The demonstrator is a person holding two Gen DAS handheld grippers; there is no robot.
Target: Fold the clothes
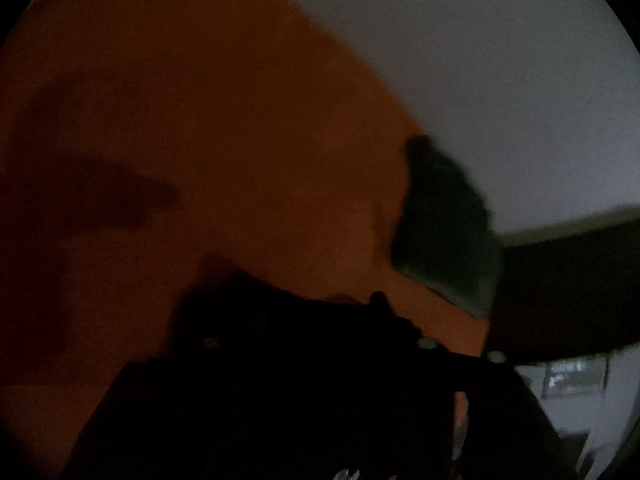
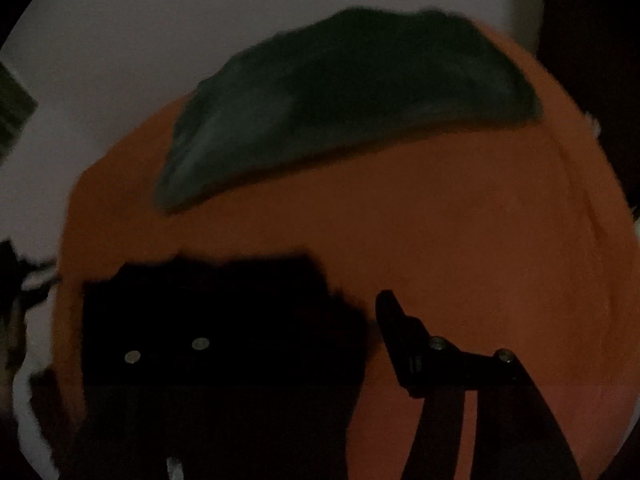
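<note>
The right gripper [image 2: 360, 304] stands with its jaws apart and nothing between them; one dark finger is at the left of its view and the other at the right, and only bare orange cloth [image 2: 440, 232] shows in the gap. Beyond the fingertips, further from the tool and well apart from it, lies a dark green garment [image 2: 344, 96]; it rests on the orange cloth near the far edge, and it looks like a compact, flattened bundle, so I judge that it is already folded, though the blur does not let me count the layers. Past it there is a pale wall [image 2: 120, 40].

The left gripper [image 1: 312, 304] is very dark in its own view; I can make out one fingertip and a dark mass beside it, and no cloth seems to be caught there, so I read the jaws as apart and empty. From this tool the same dark green garment [image 1: 444, 224] is ahead and to the right, at the border of the orange cloth [image 1: 200, 120], not touching the fingers.

My judgement is that one piece is finished and released; no other garment is visible, so what is left I cannot tell.
</note>
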